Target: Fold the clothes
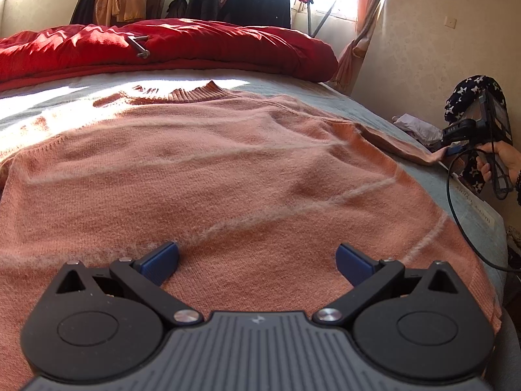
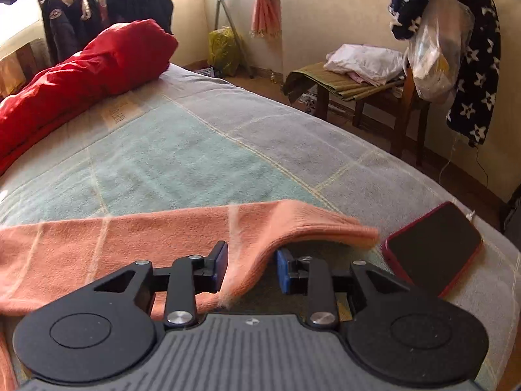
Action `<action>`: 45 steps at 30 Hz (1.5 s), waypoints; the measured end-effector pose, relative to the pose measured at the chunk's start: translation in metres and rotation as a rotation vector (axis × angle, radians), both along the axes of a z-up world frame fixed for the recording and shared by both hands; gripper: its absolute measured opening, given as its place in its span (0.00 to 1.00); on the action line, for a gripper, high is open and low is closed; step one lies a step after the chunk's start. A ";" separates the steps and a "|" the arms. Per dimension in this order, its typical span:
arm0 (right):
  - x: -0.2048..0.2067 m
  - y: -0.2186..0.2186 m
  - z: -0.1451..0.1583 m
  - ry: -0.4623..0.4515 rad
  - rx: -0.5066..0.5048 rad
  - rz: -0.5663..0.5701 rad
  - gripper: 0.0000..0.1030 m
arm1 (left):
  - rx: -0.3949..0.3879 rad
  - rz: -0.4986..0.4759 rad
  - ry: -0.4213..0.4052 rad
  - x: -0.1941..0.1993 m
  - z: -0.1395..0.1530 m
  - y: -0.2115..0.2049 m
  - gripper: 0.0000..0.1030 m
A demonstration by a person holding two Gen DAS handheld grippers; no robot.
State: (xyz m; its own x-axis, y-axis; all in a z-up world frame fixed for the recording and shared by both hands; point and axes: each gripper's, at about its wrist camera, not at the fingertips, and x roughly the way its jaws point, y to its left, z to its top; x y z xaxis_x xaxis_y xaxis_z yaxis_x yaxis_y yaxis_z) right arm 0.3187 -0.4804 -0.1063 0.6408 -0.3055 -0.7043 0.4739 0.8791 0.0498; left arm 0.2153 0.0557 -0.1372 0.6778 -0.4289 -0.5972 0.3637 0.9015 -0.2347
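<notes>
Left wrist view: we see the sweater [image 1: 211, 169] spread flat on the bed [image 1: 407, 137], collar far, hem near, one sleeve [image 1: 400, 145] stretched out to the right edge. Left gripper [image 1: 257, 257] hangs over the lower body of the knit, fingers spread wide, nothing between them. Far right in this view we catch the right gripper [image 1: 456, 150] at the cuff with a hand [image 1: 501, 159] on it. Right wrist view shows that up close: the sleeve end runs between the blue pads [image 2: 219, 262], lifted off the blanket; the pads stand partly apart around the cloth, so we cannot tell if they pinch it. We judge the step in hand is the sleeve fold; next move calls for a firm hold on the cuff, then carrying it left across the body. Only the right view shows the phone [image 2: 433, 247] just beside the cuff, a snag risk. Only the left view shows the whole garment and the red duvet [image 1: 162, 45] far behind.
</notes>
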 end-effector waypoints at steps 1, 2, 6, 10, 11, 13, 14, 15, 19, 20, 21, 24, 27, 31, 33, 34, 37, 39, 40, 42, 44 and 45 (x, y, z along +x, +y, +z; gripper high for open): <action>0.001 0.013 0.010 -0.012 -0.029 0.051 0.42 | 0.001 0.000 -0.001 0.000 0.000 0.000 0.99; 0.005 0.024 0.019 -0.030 -0.040 0.109 0.42 | 0.005 0.000 -0.002 0.000 0.000 -0.001 0.99; 0.034 0.080 0.046 -0.049 -0.065 0.292 0.45 | 0.007 -0.001 -0.001 0.000 0.000 -0.001 0.99; 0.067 0.140 0.053 -0.096 -0.020 0.483 0.44 | 0.012 -0.002 -0.002 0.000 -0.001 -0.001 0.99; 0.077 0.157 0.051 -0.097 -0.013 0.528 0.44 | 0.014 -0.003 -0.003 0.000 -0.001 -0.002 0.99; 0.103 0.197 0.044 -0.081 0.005 0.619 0.44 | 0.017 -0.003 -0.003 0.000 -0.001 -0.002 0.99; 0.116 0.215 0.038 -0.064 0.011 0.651 0.44 | 0.017 -0.003 -0.003 0.000 -0.001 -0.002 0.99; 0.129 0.230 0.031 -0.036 0.010 0.664 0.43 | 0.017 -0.004 -0.002 0.000 -0.001 -0.002 0.99; 0.174 0.276 -0.005 0.084 -0.006 0.672 0.43 | 0.016 -0.005 -0.001 0.001 -0.001 -0.002 0.99; 0.182 0.280 -0.015 0.106 -0.017 0.660 0.43 | 0.015 -0.006 -0.001 0.001 -0.001 -0.002 0.99; 0.189 0.282 -0.026 0.116 -0.030 0.648 0.43 | 0.013 -0.006 0.000 0.001 -0.001 -0.002 0.99; 0.204 0.274 -0.039 0.065 -0.027 0.621 0.43 | 0.009 -0.007 0.000 0.002 -0.002 -0.002 0.99; 0.187 0.270 -0.031 0.068 -0.005 0.642 0.43 | 0.005 -0.009 0.000 0.001 -0.002 -0.001 0.99; 0.156 0.267 -0.016 0.094 0.024 0.686 0.44 | 0.003 -0.008 0.000 0.000 -0.001 -0.001 0.99; 0.140 0.266 -0.008 0.107 0.039 0.707 0.47 | 0.004 -0.008 -0.002 0.000 -0.001 -0.001 0.99; 0.132 0.265 -0.005 0.113 0.047 0.718 0.49 | 0.005 -0.008 -0.002 0.000 -0.001 -0.002 0.99; 0.108 0.263 0.007 0.132 0.069 0.751 0.50 | 0.008 -0.009 -0.004 -0.001 -0.001 -0.002 0.99; 0.091 0.262 0.009 0.157 0.072 0.764 0.50 | 0.008 -0.009 -0.004 -0.001 -0.001 -0.002 0.99; 0.085 0.260 0.000 0.190 0.047 0.750 0.50 | 0.007 -0.009 -0.004 -0.001 -0.001 -0.001 0.99; 0.074 0.252 -0.014 0.225 0.033 0.717 0.51 | 0.004 -0.009 -0.004 -0.001 -0.001 -0.001 0.99; 0.062 0.242 -0.015 0.208 0.076 0.698 0.51 | 0.001 -0.010 -0.004 -0.001 -0.001 0.000 0.99; 0.057 0.239 -0.013 0.209 0.088 0.690 0.51 | 0.001 -0.010 -0.004 -0.001 -0.001 0.000 0.99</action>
State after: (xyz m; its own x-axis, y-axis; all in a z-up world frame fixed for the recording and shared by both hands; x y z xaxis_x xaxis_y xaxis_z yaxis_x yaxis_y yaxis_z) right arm 0.3755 -0.2418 -0.1192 0.5166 0.1832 -0.8364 -0.1797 0.9783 0.1032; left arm 0.2147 0.0561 -0.1383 0.6760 -0.4350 -0.5948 0.3733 0.8981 -0.2326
